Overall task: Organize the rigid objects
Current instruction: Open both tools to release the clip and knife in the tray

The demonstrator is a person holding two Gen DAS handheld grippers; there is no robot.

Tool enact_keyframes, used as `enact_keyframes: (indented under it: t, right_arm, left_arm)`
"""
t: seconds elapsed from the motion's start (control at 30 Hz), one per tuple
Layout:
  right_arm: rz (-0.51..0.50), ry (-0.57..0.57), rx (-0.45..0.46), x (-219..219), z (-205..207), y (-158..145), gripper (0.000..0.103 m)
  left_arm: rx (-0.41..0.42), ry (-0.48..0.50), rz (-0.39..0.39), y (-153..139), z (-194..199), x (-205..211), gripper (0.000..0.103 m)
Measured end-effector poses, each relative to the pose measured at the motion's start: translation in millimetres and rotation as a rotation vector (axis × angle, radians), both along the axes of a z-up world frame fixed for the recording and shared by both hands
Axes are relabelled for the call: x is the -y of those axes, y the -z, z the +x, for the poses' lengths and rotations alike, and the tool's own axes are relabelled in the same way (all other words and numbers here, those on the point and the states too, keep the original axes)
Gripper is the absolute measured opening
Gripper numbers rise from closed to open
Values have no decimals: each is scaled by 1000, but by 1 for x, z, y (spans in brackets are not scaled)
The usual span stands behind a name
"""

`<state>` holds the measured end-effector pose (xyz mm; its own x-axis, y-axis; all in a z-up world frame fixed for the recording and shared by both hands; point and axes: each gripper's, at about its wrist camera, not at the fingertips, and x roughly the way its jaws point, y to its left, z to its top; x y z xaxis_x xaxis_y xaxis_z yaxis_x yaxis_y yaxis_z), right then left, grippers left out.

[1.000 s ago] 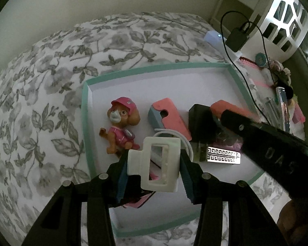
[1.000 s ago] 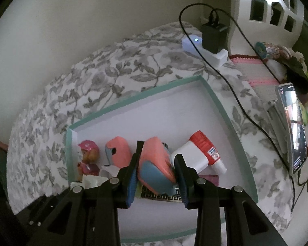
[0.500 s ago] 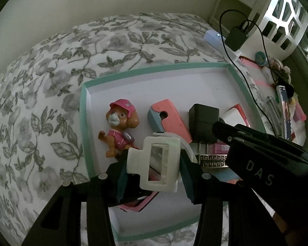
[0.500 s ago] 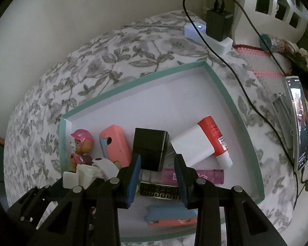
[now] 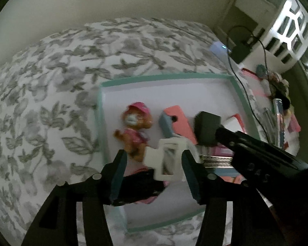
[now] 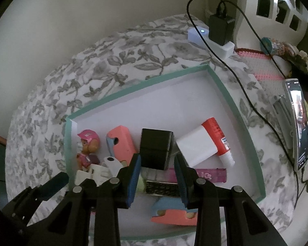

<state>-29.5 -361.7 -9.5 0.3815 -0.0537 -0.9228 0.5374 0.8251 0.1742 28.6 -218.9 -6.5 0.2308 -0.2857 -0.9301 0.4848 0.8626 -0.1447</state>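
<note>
Left tool (image 5: 152, 171) jaws just opening, white rectangular open-frame hair clip (image 5: 167, 160) between, left pad clear; right tool (image 6: 157, 177) closed, empty.

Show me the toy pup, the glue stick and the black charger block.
toy pup (image 5: 133, 123), left wrist view, face
glue stick (image 6: 214, 131), right wrist view, red cap
black charger block (image 6: 155, 150), right wrist view, front face

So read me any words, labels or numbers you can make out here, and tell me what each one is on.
"DAS": raised letters on the right gripper body, seen upside down in the left wrist view.
Glue stick: small label print near its red band, too small to read.
Pink tube: pale lettering, blurred, not readable.
Phone: lit screen, nothing legible.
</note>
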Motion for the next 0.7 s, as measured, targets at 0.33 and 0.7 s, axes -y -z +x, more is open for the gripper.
enact_keyframes:
  t: [0.33,0.7]
  right_arm:
    - [-41,-50,1,-21,-1,-4,49]
    - [-103,-116,26,-47,-3,-10,98]
  left_arm:
    - [8,-196,33,0,19,-64,73]
    - [93,-275,68,-5,13,-97,100]
